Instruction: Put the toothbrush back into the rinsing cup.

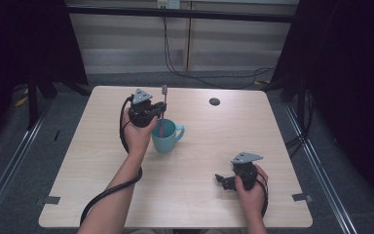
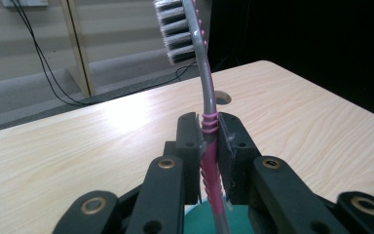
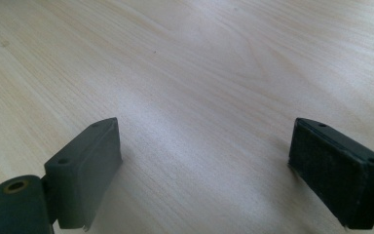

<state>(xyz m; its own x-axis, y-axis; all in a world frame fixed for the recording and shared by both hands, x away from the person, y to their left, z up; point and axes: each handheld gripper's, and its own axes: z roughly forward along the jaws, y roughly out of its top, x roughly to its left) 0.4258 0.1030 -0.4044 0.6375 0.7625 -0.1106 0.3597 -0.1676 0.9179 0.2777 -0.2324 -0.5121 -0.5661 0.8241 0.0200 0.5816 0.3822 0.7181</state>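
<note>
Left gripper view: toothbrush [image 2: 207, 127] upright, pinched mid-handle by left gripper [image 2: 209, 134], lower end in teal mug [image 1: 166, 137], likely being stood inside. Right gripper [image 1: 226, 181] idle near table [image 1: 209, 146], its 2 jaws spread, nothing between.

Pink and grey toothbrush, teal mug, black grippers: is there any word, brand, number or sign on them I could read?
None can be read.
Pink and grey toothbrush: no print visible on its handle.
Teal ceramic mug: plain, no print.
White socket plate on the back wall: too small and blurred to read.
Left gripper and right gripper: no marks on their black jaws.
</note>
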